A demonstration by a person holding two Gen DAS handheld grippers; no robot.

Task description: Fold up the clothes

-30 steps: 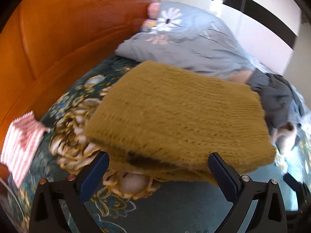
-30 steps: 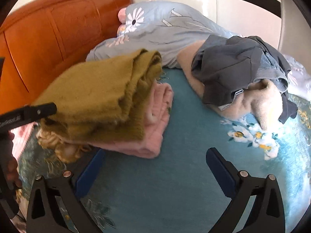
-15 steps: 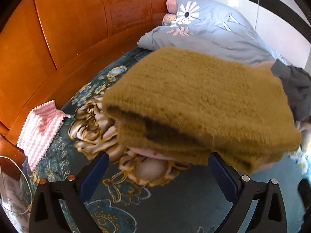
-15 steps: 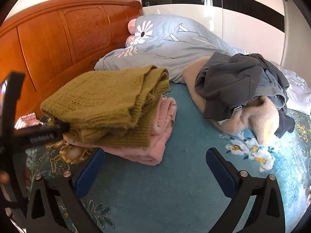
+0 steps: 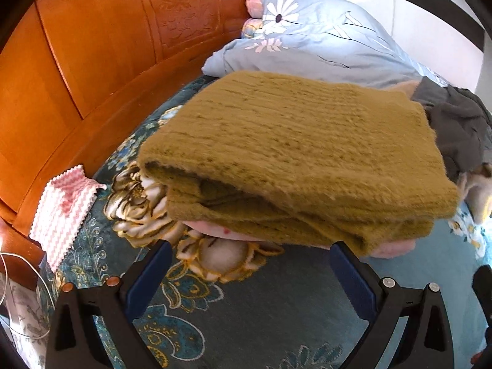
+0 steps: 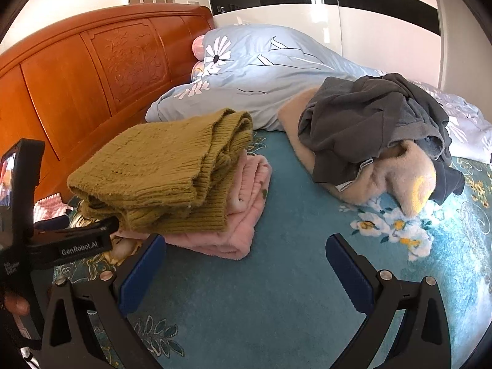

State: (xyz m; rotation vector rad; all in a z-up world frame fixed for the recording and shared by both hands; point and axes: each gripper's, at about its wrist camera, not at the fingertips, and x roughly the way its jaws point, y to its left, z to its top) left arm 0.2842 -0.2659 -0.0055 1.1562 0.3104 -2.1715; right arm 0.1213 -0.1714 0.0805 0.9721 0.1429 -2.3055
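1. Far left of the left claw [image 5: 249, 264], a pink zigzag cloth [image 5: 63, 207] lies against the wooden headboard [image 5: 92, 46].
2. The left claw gapes wide, holding nothing; the folded mustard sweater [image 5: 292, 160] sits just ahead of its fingertips, atop a folded pink garment [image 6: 243, 206].
3. The right claw [image 6: 246, 258] is also spread wide and empty, the stack ahead to its left.
4. Ahead to its right, a heap of unfolded grey clothes [image 6: 375, 129] rests on a beige fleece [image 6: 399, 181].
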